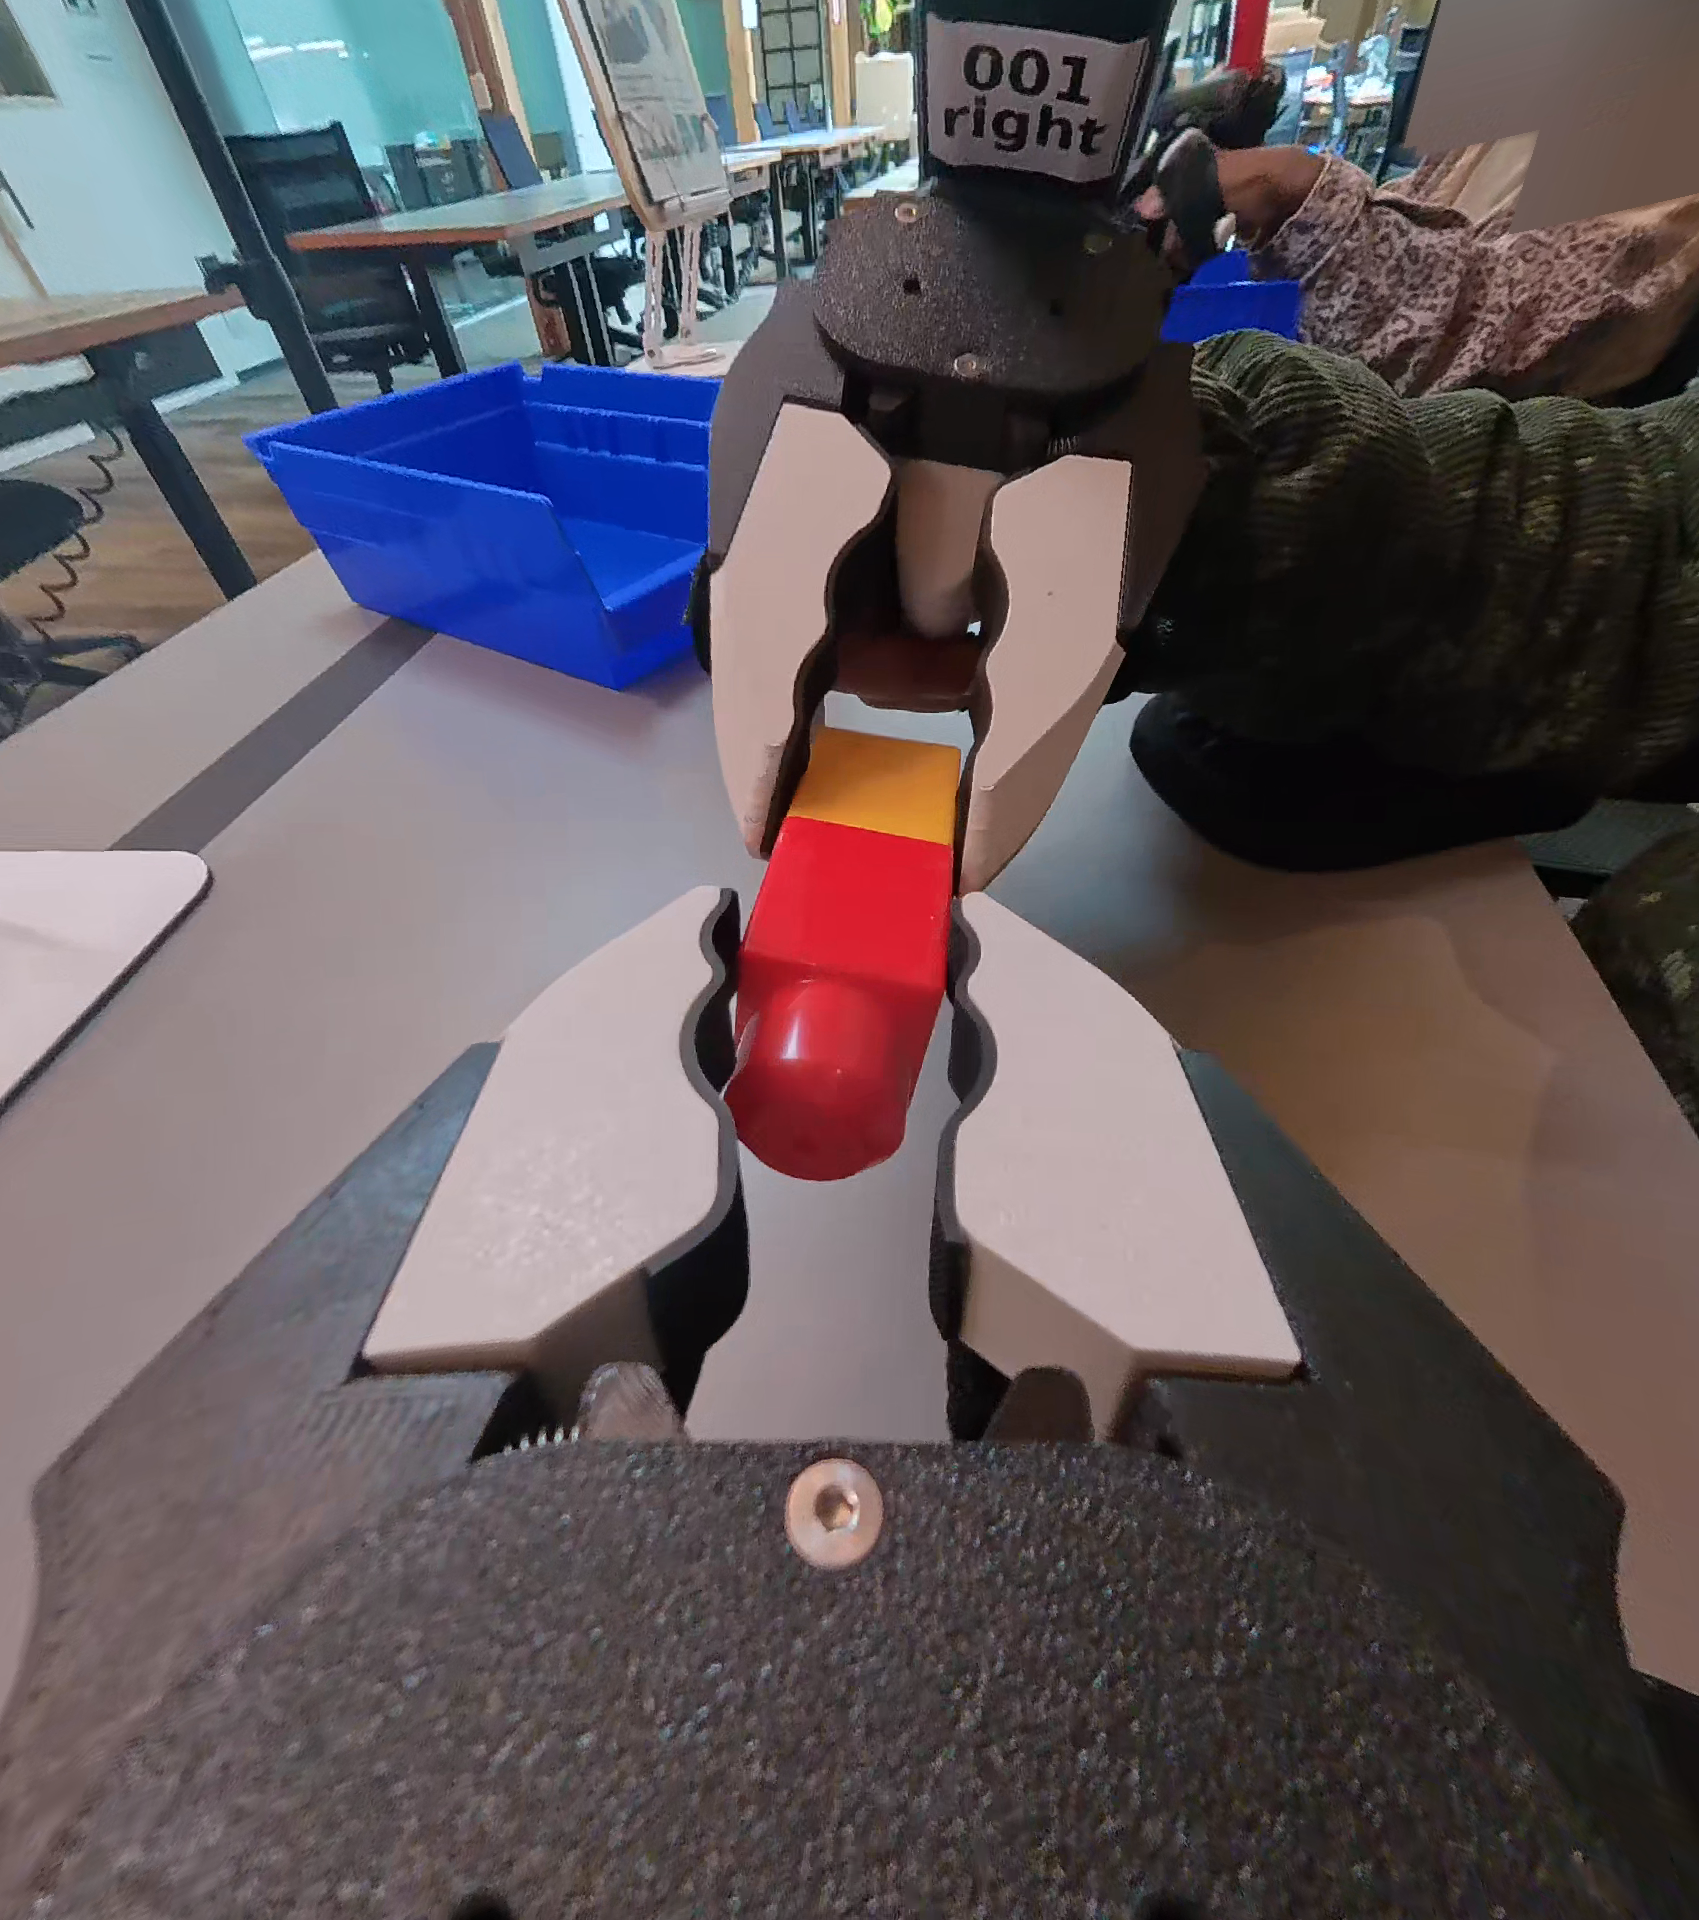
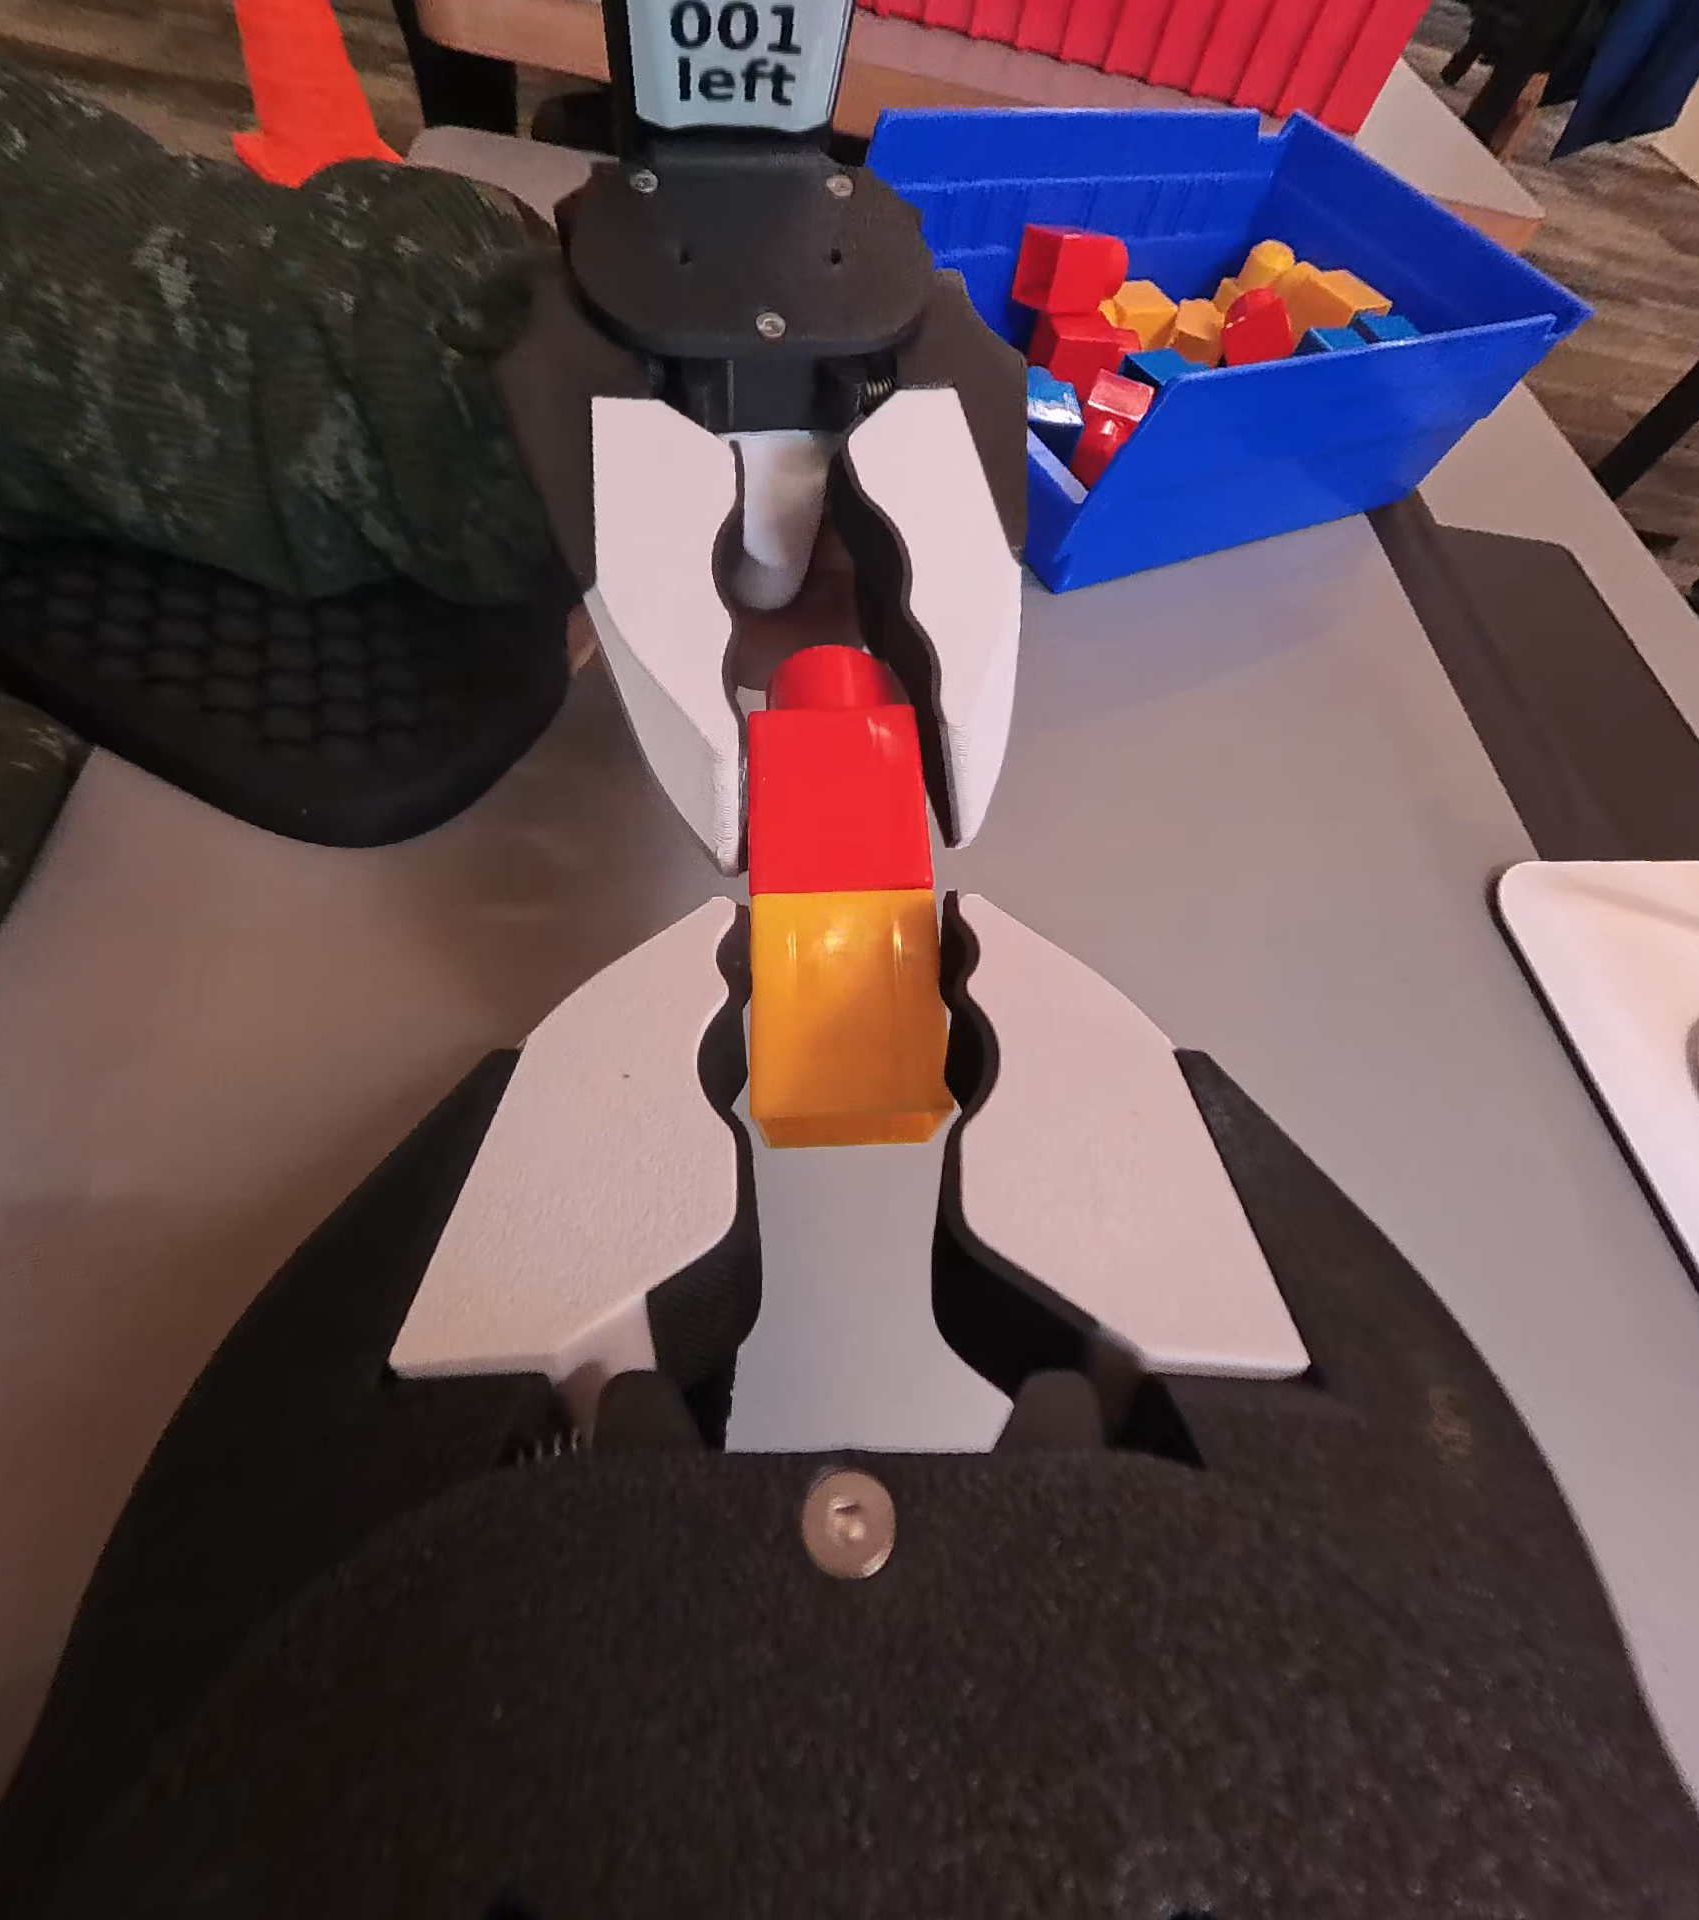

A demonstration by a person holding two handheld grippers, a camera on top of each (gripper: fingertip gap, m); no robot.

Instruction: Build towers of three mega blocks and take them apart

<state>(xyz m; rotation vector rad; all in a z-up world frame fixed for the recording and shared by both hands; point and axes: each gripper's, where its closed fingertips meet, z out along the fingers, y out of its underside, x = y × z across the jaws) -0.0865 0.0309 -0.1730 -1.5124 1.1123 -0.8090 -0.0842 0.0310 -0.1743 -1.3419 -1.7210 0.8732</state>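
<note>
While the red block is clamped by the left gripper and the joined yellow block by the right gripper at frame centre above the table, a join or separation is judged under way, so a straight axial move is called for.

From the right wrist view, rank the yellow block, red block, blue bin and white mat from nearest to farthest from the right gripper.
1. Yellow block, between the right gripper's fingers.
2. Red block, just ahead, joined to it.
3. White mat, right; blue bin, ahead-right: too close to call.

Wood-topped desks and office chairs line glass walls.
</note>
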